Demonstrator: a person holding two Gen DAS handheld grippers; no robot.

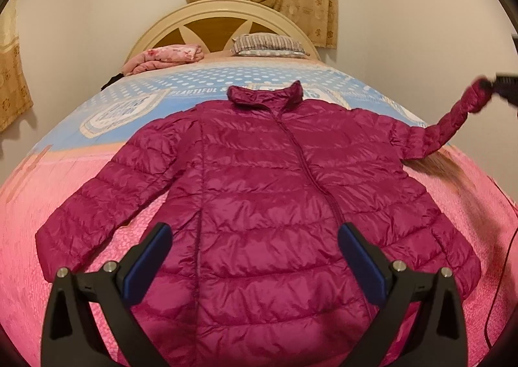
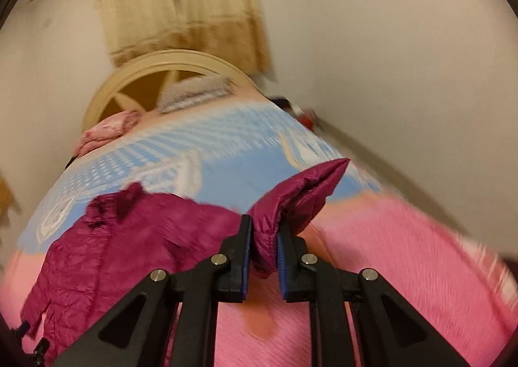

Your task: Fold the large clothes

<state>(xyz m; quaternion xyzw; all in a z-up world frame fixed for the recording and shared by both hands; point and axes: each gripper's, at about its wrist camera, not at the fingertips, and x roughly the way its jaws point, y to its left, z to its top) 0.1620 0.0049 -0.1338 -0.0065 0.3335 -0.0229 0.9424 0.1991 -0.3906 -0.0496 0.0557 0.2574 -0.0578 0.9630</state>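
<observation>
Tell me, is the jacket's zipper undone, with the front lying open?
No. In the left wrist view the magenta puffer jacket lies flat on the bed with its zipper closed up to the collar.

Both wrist views headboard-ward, right blurred.

The bedspread (image 1: pixel 200 88) reads "BEAUTIFUL", then cut off.

One jacket (image 1: pixel 259 192); two pillows (image 1: pixel 268 44)
</observation>
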